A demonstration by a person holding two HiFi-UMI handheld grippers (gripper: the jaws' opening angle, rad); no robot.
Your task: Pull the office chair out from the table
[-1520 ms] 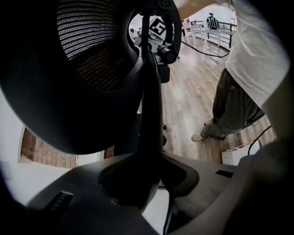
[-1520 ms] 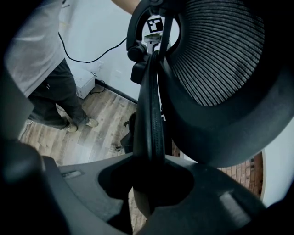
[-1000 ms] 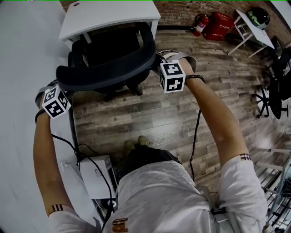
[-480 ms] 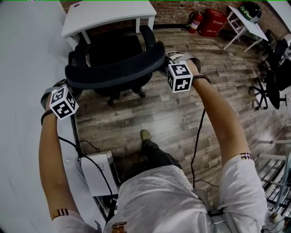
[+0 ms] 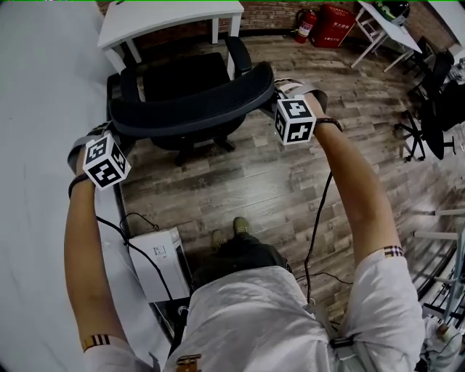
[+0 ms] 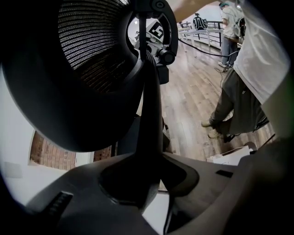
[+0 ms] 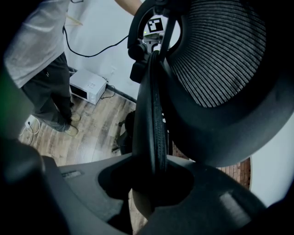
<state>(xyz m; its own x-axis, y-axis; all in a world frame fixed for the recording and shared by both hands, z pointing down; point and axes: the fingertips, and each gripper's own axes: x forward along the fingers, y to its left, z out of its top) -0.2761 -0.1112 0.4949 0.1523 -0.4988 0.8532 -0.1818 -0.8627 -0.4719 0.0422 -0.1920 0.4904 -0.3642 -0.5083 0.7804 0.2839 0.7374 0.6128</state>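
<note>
Left tongs (image 5: 115,131) and right tongs (image 5: 272,93) both clamp the office chair (image 5: 190,102) by its backrest rim, mid-pull. It looks almost clear of the worktop (image 5: 167,14); next, ease back evenly

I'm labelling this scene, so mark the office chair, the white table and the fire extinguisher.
office chair (image 5: 192,110), head view, on the top rim of its backrest.
white table (image 5: 167,14), head view, on its bare top.
fire extinguisher (image 5: 306,24), head view, on its red body.
</note>
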